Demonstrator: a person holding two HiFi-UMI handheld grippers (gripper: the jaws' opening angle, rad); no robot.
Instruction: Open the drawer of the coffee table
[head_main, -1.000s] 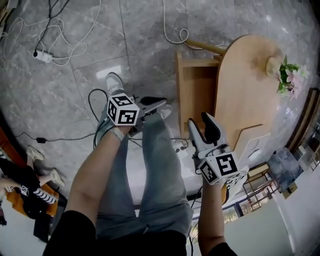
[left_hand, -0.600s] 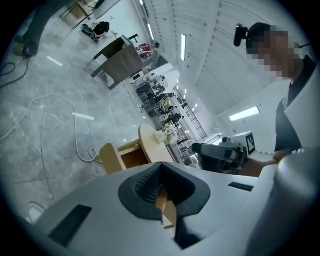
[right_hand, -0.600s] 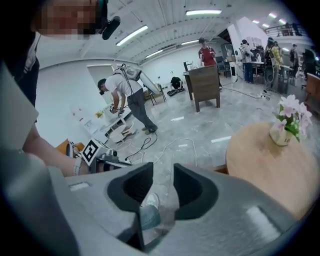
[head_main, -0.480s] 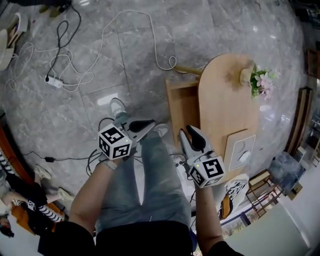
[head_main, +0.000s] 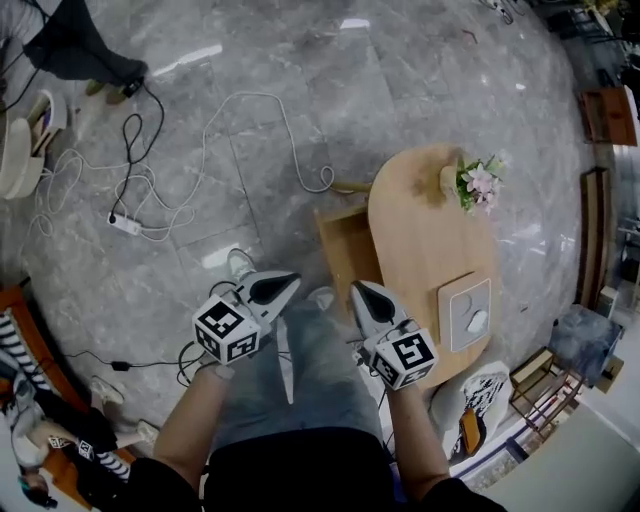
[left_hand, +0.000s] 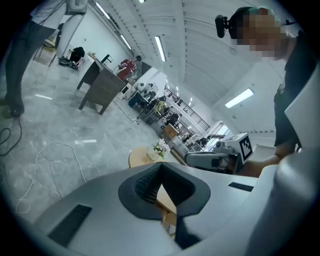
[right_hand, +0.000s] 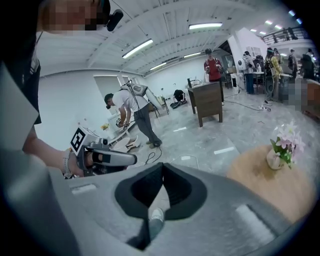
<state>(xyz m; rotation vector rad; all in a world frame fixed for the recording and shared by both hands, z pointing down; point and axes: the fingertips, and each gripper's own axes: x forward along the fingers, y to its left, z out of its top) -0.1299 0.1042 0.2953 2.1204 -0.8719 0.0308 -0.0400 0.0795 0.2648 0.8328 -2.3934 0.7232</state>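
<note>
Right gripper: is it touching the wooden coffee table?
Apart. Right gripper view: the right gripper is shut on nothing, with the coffee table well beyond it.

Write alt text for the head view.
Looking down, a person holds the left gripper and right gripper, both shut and empty, over their legs; the right's jaws just closed. Beyond, a wooden coffee table, flowers on top, has its drawer open.

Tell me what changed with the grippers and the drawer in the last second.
Both grippers rose away from the coffee table, which now sits farther below. The right gripper has just been closing its jaws, from wide apart to shut, with nothing between them. The left gripper stayed shut and empty. The drawer stayed pulled out; the flower vase kept its place on the table.
</note>
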